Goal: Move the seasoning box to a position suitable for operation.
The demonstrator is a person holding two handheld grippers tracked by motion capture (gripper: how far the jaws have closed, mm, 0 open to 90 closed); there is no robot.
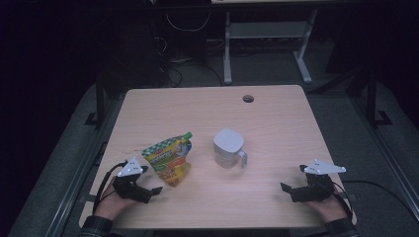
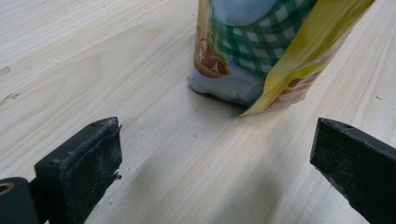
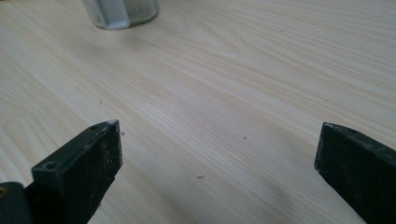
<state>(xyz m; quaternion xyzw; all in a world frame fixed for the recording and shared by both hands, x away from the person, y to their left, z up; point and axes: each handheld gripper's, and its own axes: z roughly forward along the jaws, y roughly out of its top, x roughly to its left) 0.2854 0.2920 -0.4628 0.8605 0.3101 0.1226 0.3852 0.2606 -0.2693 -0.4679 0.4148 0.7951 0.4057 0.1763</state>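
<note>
Two grippers low over a pale wooden table (image 1: 276, 113), one at each near corner. Left gripper (image 1: 150, 190) by the near left edge, jaws wide apart with nothing between, only bare wood; held in a hand (image 1: 111, 205) coming up from the bottom edge. Pouch (image 1: 169, 158) just beyond it and slightly to the right, standing tilted (green check, yellow edge, printed front), close to the jaw tips but apart from them. Same pouch (image 2: 261, 51) ahead in the left gripper view, its bottom corner resting on the wood between and beyond the two jaws. Right gripper (image 1: 291, 190) near the right edge, jaws likewise spread wide and empty. Jug (image 1: 229, 148) with white lid and a handle at mid-table, right of the pouch, well apart from the right gripper; its base (image 3: 120, 11) far ahead in the right gripper view.
</note>
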